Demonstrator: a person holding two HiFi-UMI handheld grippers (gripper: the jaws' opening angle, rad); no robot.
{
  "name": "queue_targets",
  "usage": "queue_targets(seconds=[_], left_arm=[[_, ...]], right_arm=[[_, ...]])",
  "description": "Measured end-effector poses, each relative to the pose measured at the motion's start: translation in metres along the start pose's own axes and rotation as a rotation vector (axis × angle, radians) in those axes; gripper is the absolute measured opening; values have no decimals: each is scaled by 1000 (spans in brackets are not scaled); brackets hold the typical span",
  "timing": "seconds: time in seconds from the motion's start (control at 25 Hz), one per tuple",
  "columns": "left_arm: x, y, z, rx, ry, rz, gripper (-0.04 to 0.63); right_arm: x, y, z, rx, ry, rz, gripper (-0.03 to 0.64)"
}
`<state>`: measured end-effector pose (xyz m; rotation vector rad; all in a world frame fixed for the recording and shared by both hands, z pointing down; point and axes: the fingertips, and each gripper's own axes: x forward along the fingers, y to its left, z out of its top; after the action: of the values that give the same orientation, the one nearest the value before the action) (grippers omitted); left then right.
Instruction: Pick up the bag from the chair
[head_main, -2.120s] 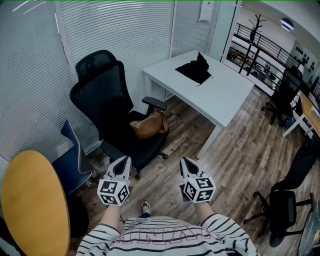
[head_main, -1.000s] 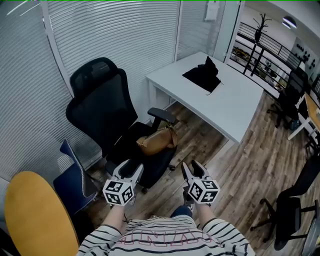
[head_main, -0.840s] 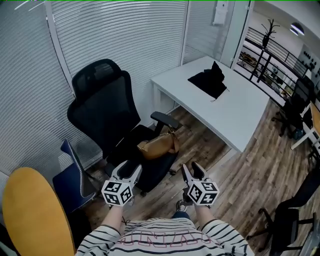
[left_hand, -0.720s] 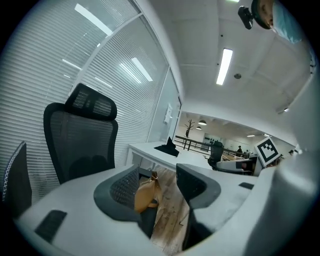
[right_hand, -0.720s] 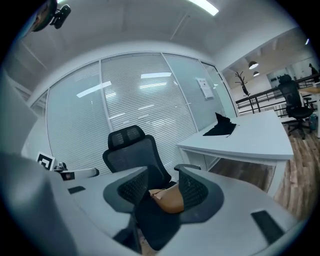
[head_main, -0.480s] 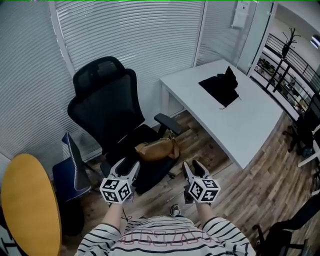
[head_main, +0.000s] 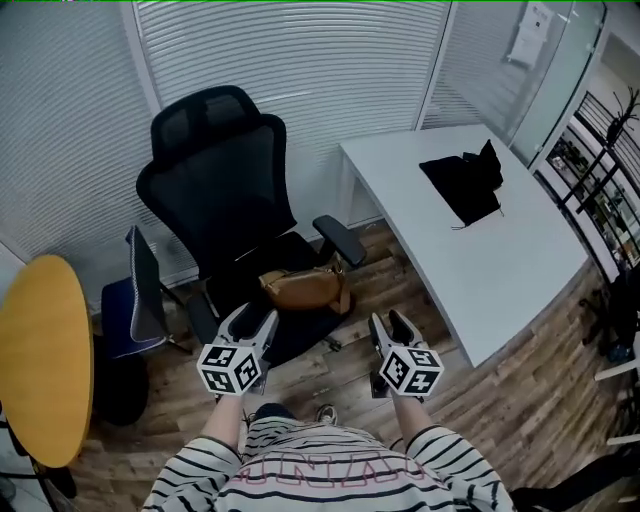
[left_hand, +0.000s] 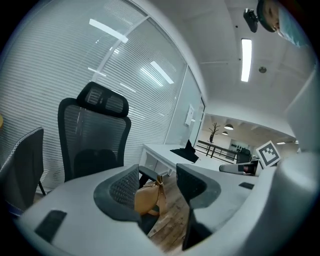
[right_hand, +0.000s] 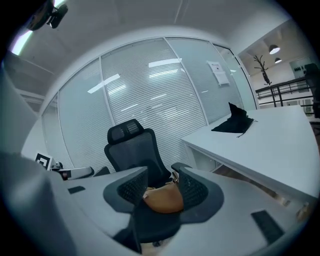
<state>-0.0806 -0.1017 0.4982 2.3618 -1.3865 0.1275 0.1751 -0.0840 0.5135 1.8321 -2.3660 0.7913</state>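
A tan leather bag (head_main: 303, 288) lies on the seat of a black mesh office chair (head_main: 222, 190), its strap up against the right armrest. Both grippers hover short of the chair, nothing between their jaws. My left gripper (head_main: 252, 325) is open, just below the seat's front edge. My right gripper (head_main: 389, 329) is open too, off to the right over the wood floor. In the left gripper view the bag (left_hand: 148, 198) shows in the gap between the jaws of the left gripper (left_hand: 157, 182). Beyond the open right gripper (right_hand: 162, 186), the right gripper view shows the bag (right_hand: 163, 198) too.
A white desk (head_main: 470, 235) with a black cloth (head_main: 464, 183) stands right of the chair. A dark blue chair (head_main: 135, 300) and a round yellow table (head_main: 40, 355) are on the left. White blinds (head_main: 300, 70) close the wall behind.
The view has swung and come closer to the chair, so the chair and bag now sit right in front of both grippers. Both grippers stay open and level.
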Motion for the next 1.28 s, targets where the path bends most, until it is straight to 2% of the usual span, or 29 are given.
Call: queue_targets(seconds=[0.28,0.48,0.76,1.04,1.28], left_arm=[[-3,18,-27,-65,36,118,210],[3,44,-36,-112,53,167,210],[39,79,-48,-188,86,189,215],[74,111,-62,-219,153,196,221],[100,137,-76,-254,174,208,229]], right_arm=[[17,-16,-9,14,49,45,186],[38,-16,-17,16,81,56,187],[84,-18,-26,5,120,28,187],[143,-23,-42,-24,189,-13,189],[185,-25,-55,-53,227,-4,193]])
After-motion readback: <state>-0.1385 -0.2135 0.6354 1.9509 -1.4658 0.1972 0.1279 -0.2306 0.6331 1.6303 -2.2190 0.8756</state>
